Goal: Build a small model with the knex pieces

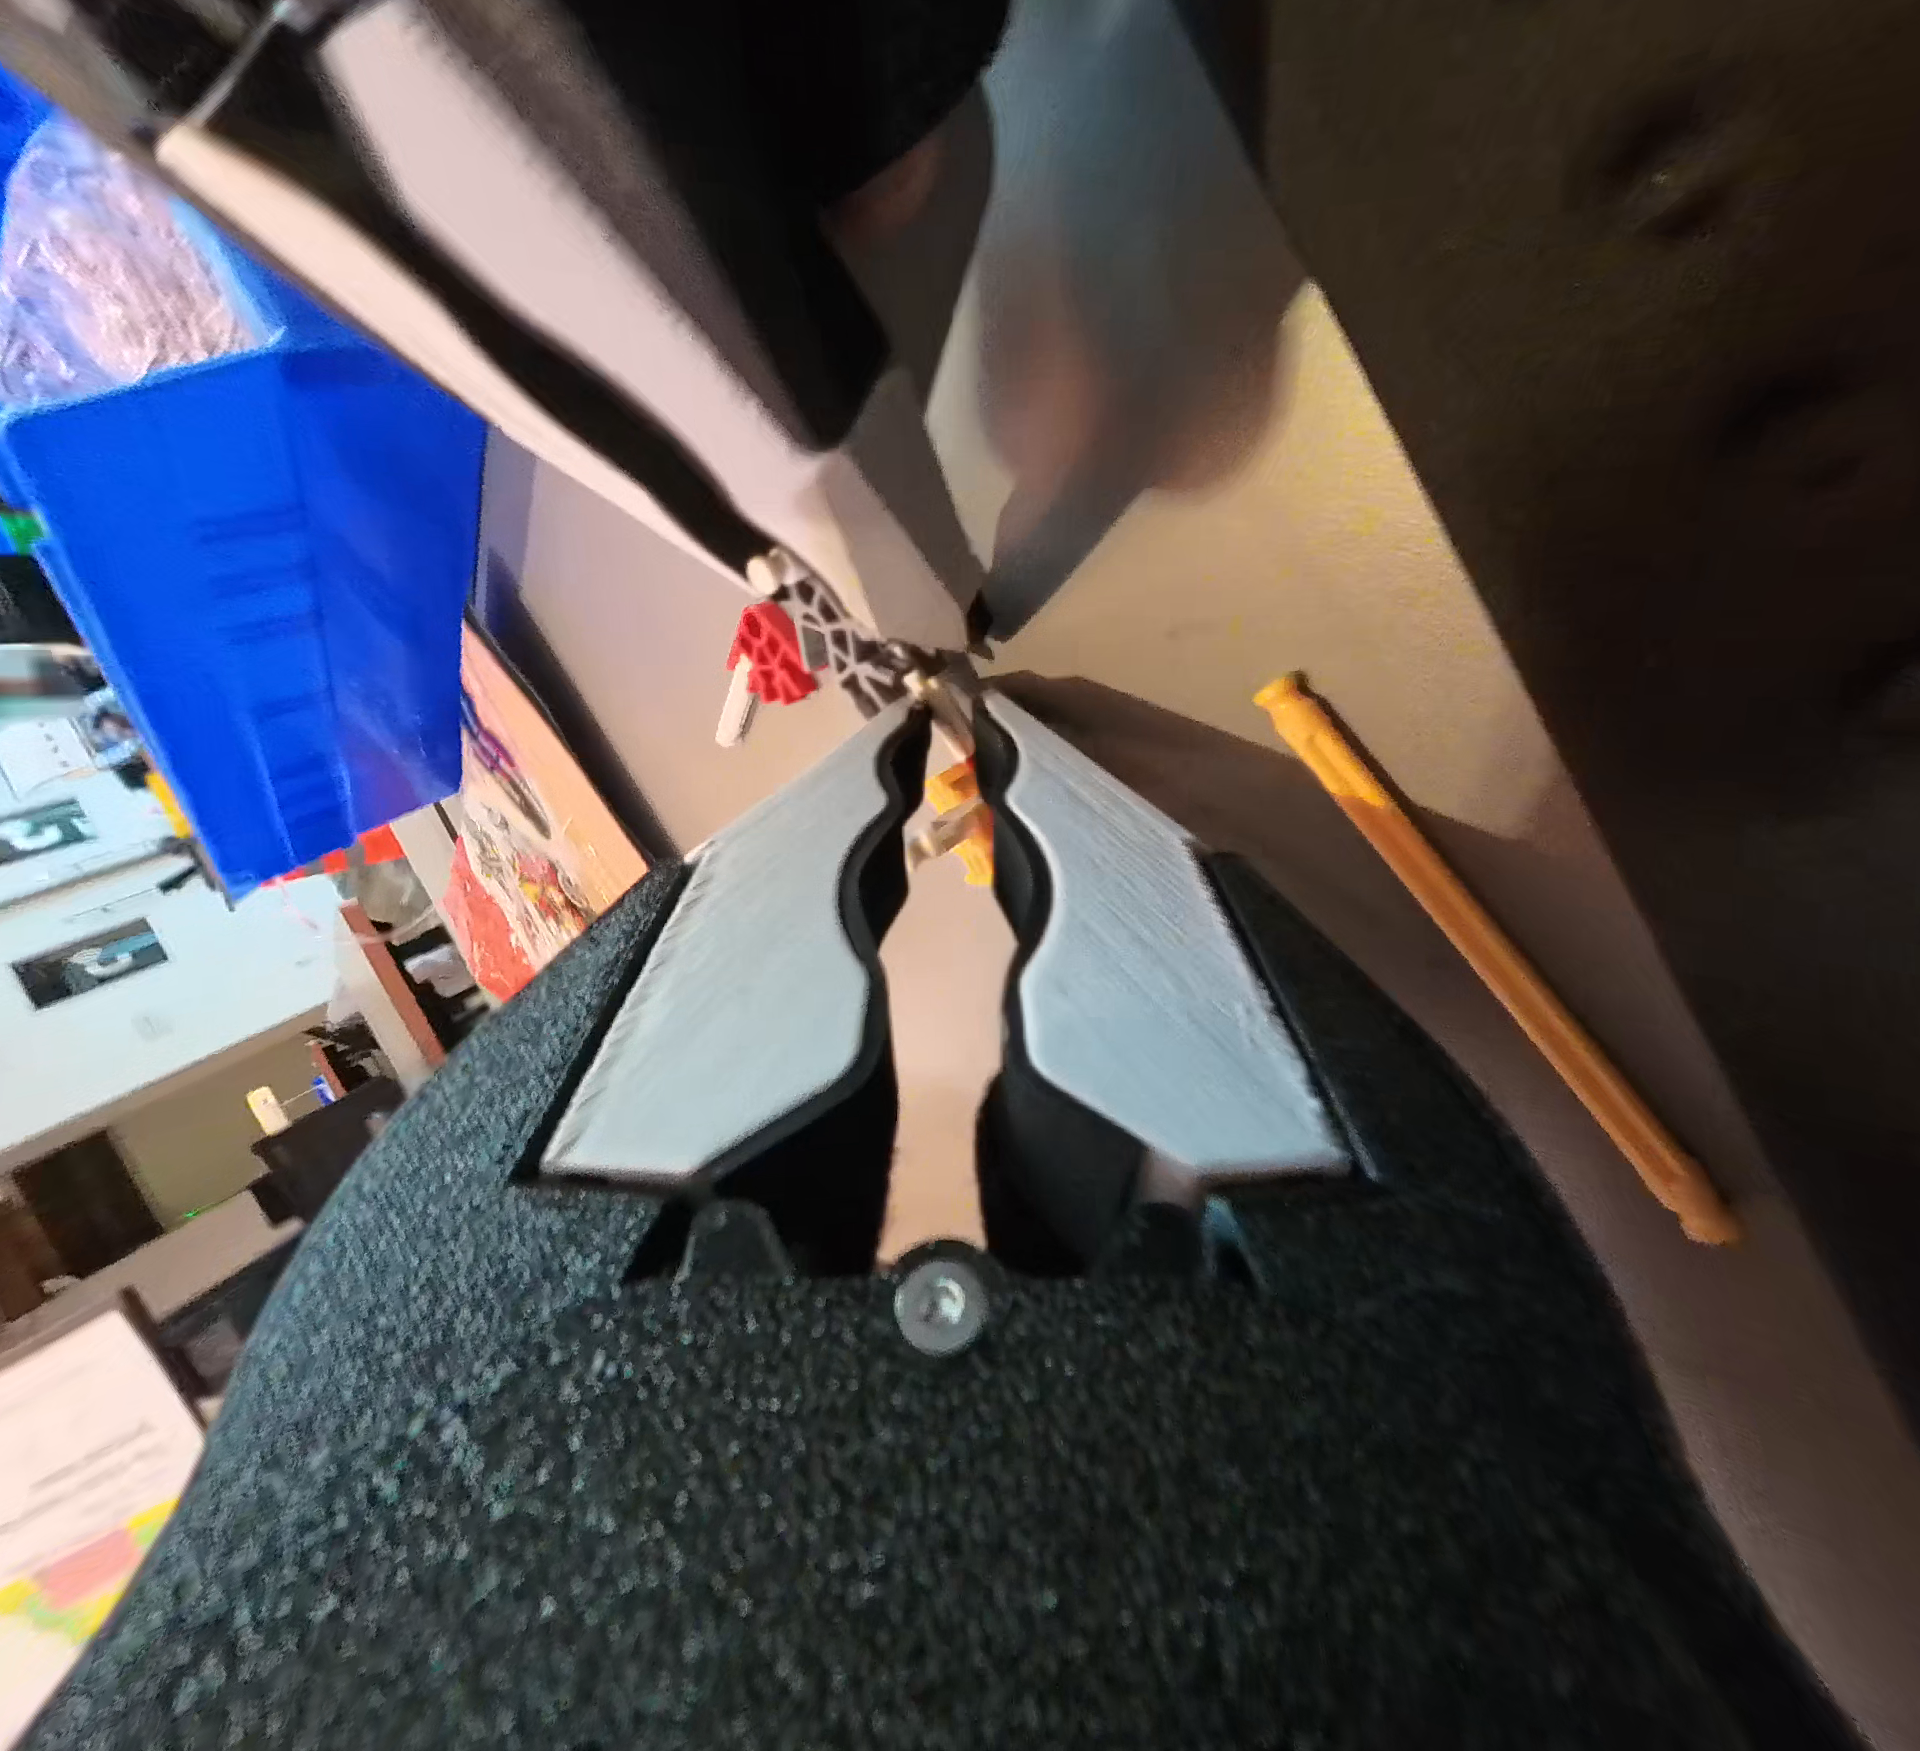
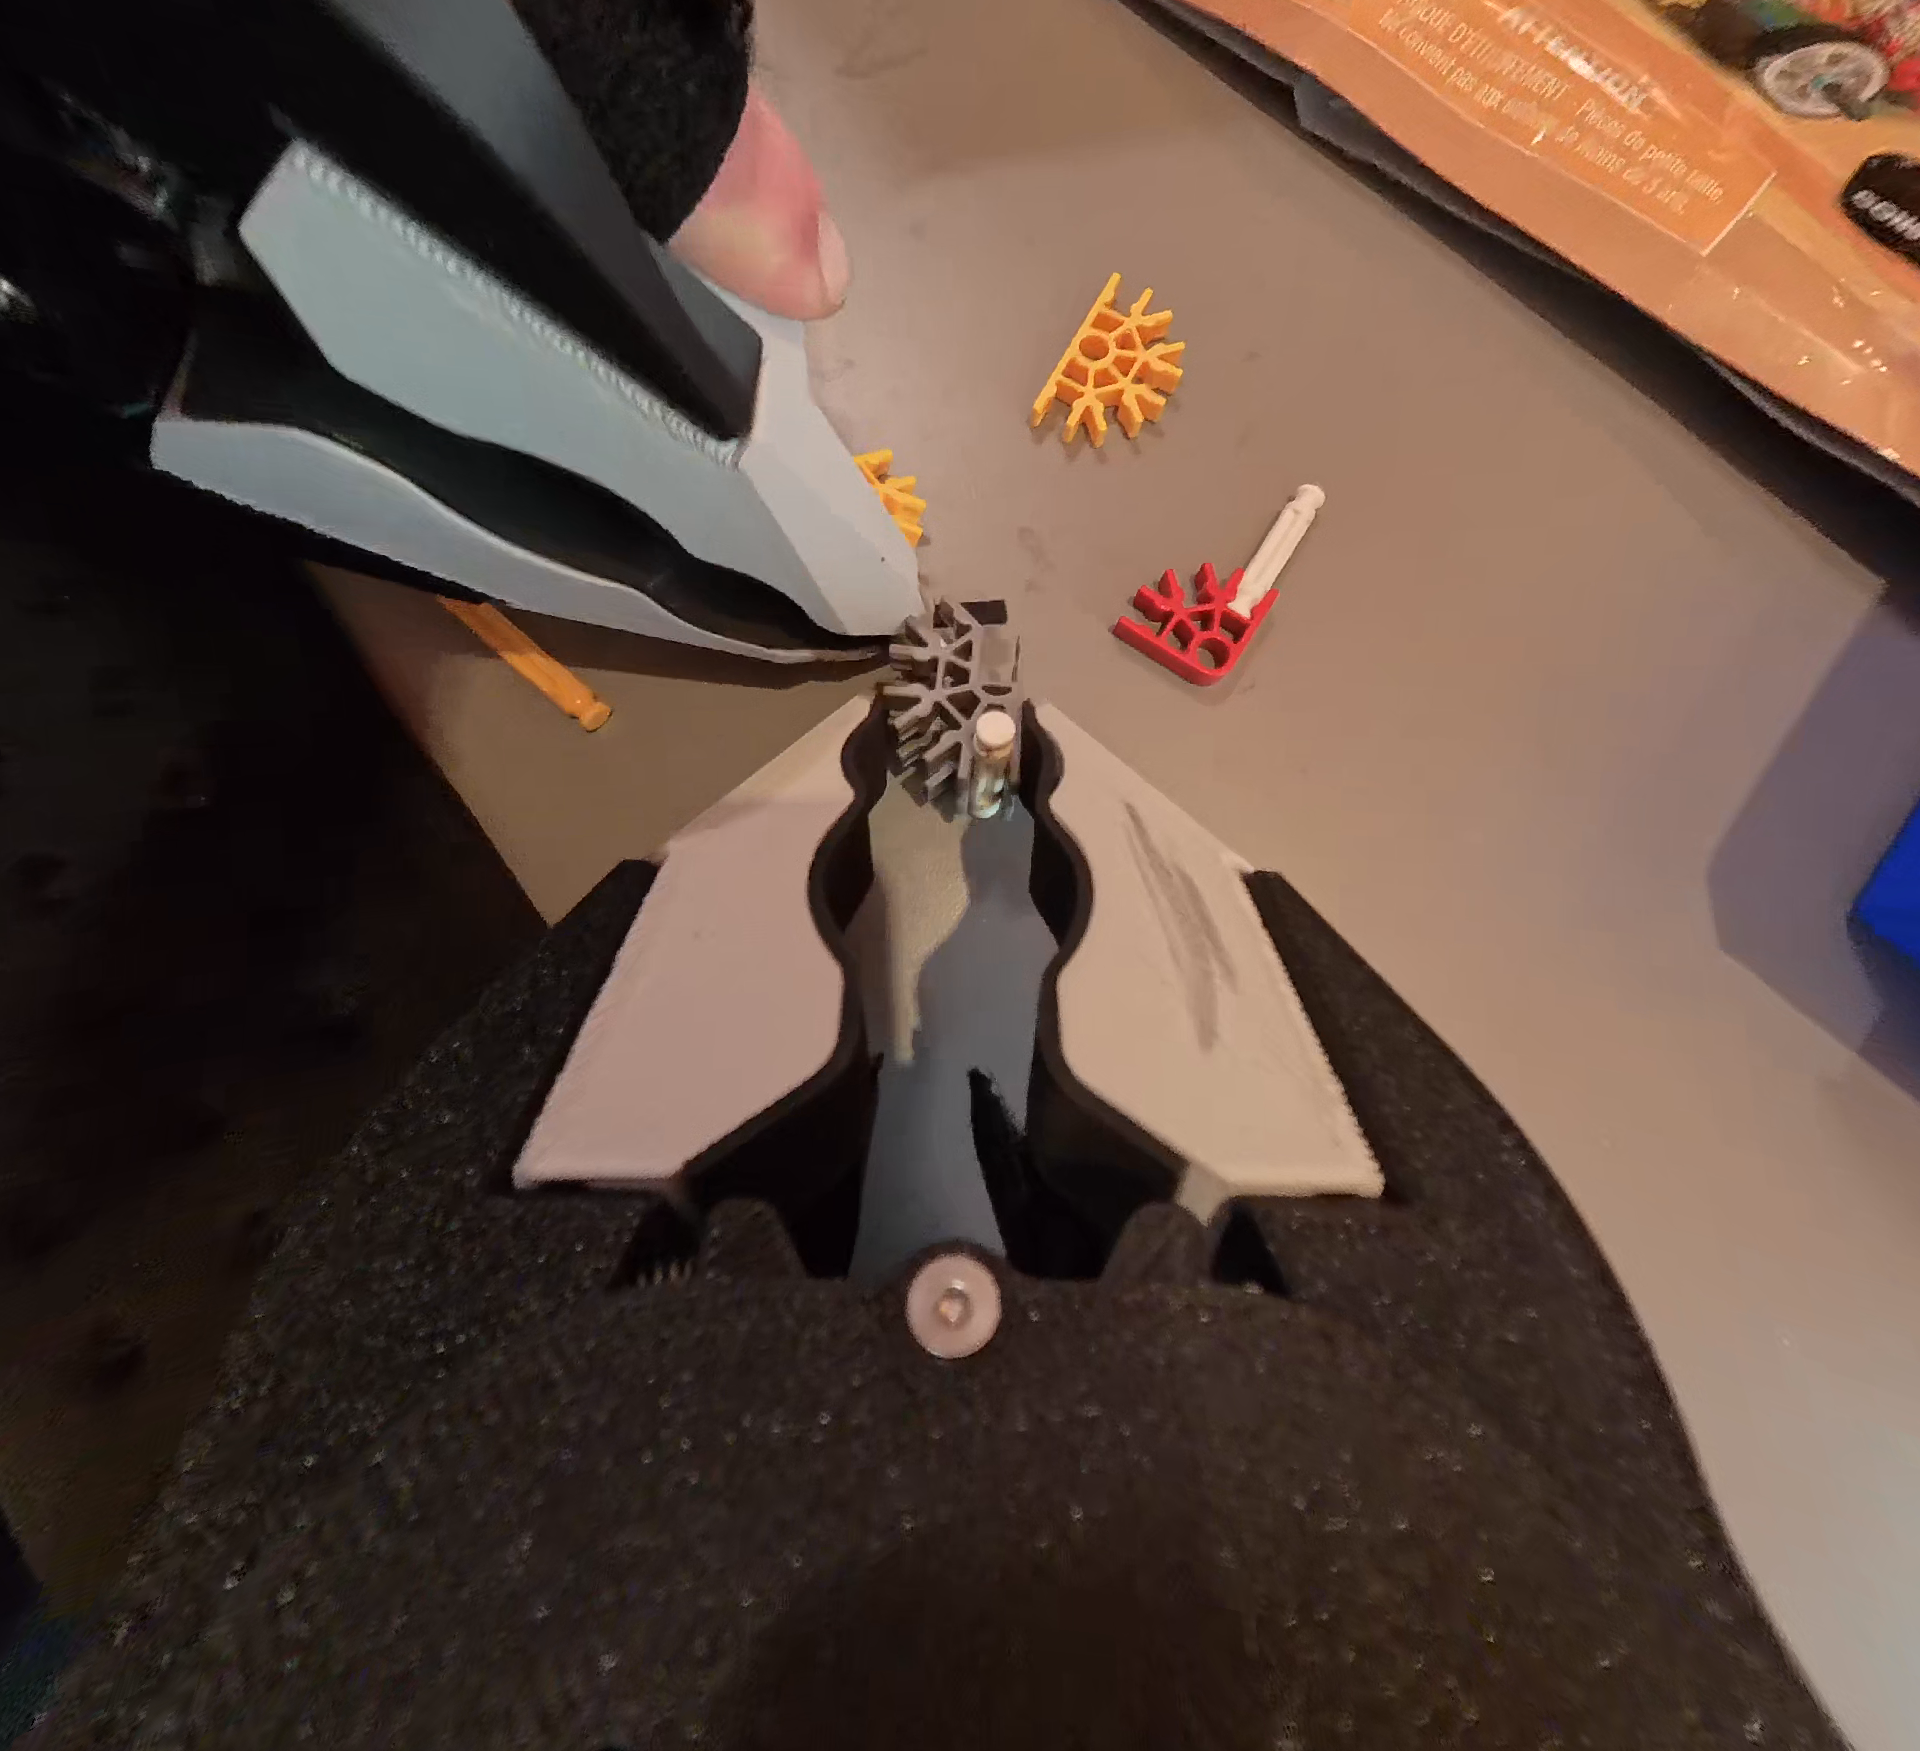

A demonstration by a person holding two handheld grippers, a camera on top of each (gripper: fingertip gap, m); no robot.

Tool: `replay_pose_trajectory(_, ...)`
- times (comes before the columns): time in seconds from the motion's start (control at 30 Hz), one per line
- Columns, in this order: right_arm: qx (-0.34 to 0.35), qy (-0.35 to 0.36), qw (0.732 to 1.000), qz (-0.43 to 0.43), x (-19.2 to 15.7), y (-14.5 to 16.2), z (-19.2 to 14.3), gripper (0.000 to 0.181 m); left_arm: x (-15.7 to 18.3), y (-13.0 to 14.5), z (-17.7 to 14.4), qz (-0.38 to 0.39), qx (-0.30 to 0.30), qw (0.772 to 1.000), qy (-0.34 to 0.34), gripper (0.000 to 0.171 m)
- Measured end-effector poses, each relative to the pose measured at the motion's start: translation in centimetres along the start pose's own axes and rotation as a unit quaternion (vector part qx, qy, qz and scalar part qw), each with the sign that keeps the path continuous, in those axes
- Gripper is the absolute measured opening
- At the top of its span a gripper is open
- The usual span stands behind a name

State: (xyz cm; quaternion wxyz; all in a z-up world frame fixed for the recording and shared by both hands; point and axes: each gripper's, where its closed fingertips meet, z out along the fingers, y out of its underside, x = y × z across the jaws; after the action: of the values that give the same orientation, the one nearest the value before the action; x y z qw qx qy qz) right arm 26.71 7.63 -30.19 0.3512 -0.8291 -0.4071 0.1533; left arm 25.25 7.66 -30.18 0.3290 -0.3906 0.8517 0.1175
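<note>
Right wrist view looks down on a flat, matte grey-brown tabletop (image 2: 1403, 766) under warm light. The right gripper (image 2: 951, 745), with pale grey fingers on a rough black body, is pinched around a grey snowflake-shaped plastic connector (image 2: 951, 673) that has a short white plastic rod (image 2: 994, 751) clipped into it. The left gripper (image 2: 894, 631) comes in from the upper left, its tips touching the far edge of the same grey connector; a person's thumb (image 2: 769, 236) rests on its side.

On the bare table beyond lie a yellow fan-shaped plastic connector (image 2: 1112, 361), and nearer, a red quarter-circle plastic connector (image 2: 1195, 626) with a second white rod (image 2: 1280, 538) plugged into it. A second yellow connector (image 2: 894, 491) peeks from behind the left gripper's finger. A long orange plastic rod (image 2: 530, 652) lies to the left. A flattened orange printed package (image 2: 1507, 70) lies at the top right, and a blue object (image 2: 1891, 901) shows at the right edge.

The left wrist view is tilted and blurred. There the left gripper (image 1: 951, 714) shows its tips nearly closed at the grey connector (image 1: 842, 652); whether it truly grips I cannot tell. A blue plastic bin (image 1: 260, 579) stands on the left, with a cluttered, pale-walled room behind it.
</note>
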Motion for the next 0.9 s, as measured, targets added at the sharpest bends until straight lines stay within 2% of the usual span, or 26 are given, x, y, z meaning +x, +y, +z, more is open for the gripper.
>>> replay_pose_trajectory(0.17,0.033,0.019,0.999,-0.007,0.4,-1.0,-0.5,0.023,-1.7,0.5,-1.5,-0.108,0.047,0.991,-0.061,0.032)
replay_pose_trajectory(0.27,0.054,0.042,0.997,-0.027,1.1,-1.8,-0.6,0.023,-2.6,1.5,-2.3,-0.169,0.066,0.981,-0.067,0.036)
replay_pose_trajectory(0.37,0.089,0.071,0.991,-0.065,1.4,-3.6,-1.5,0.023,-3.6,2.2,-3.5,-0.256,0.111,0.958,-0.065,0.037)
replay_pose_trajectory(0.4,0.098,0.084,0.988,-0.087,1.4,-4.2,-1.8,0.024,-3.6,2.2,-3.9,-0.293,0.132,0.946,-0.045,0.035)
replay_pose_trajectory(0.47,0.116,0.114,0.978,-0.133,1.4,-5.5,-2.6,0.024,-3.7,2.4,-4.5,-0.370,0.173,0.913,-0.006,0.043)
replay_pose_trajectory(0.57,0.130,0.140,0.961,-0.200,1.2,-7.0,-3.4,0.024,-4.1,2.5,-6.3,-0.443,0.249,0.861,0.032,0.046)
replay_pose_trajectory(0.67,0.139,0.136,0.950,-0.243,0.3,-8.1,-3.8,0.024,-4.0,3.4,-7.0,-0.473,0.271,0.837,0.048,0.046)
replay_pose_trajectory(0.73,0.155,0.135,0.944,-0.258,-0.1,-9.1,-4.5,0.024,-3.6,4.0,-7.1,-0.492,0.277,0.823,0.062,0.057)
replay_pose_trajectory(0.8,0.168,0.138,0.936,-0.276,-0.3,-9.9,-5.2,0.024,-3.1,4.0,-7.5,-0.513,0.301,0.799,0.088,0.057)
replay_pose_trajectory(0.9,0.178,0.136,0.927,-0.302,-0.8,-10.7,-6.0,0.024,-3.0,3.0,-9.2,-0.554,0.373,0.729,0.153,0.054)
